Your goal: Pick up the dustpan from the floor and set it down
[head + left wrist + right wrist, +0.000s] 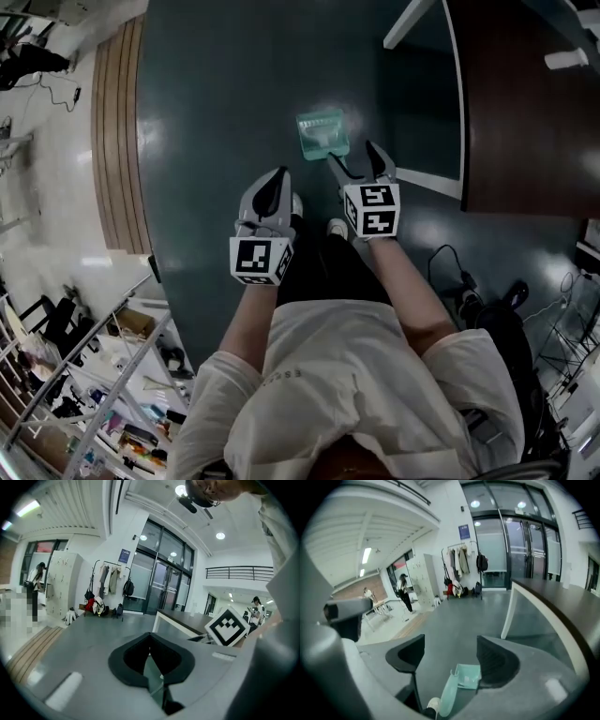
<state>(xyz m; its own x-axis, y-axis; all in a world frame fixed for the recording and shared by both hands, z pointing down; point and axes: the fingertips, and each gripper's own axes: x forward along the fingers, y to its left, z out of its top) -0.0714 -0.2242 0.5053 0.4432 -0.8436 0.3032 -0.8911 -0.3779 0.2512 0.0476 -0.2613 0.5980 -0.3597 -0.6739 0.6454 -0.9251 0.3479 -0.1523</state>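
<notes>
On the dark grey floor [216,94], beside the brown desk [525,112], lies the pale mint-green plastic dustpan [323,134], its handle pointing back toward the person. The right claw [354,159] hangs above it, spread wide and gripping nothing; the dustpan shows between its pads, untouched. The left claw [278,178] looks closed at the tips, seemingly empty.
</notes>
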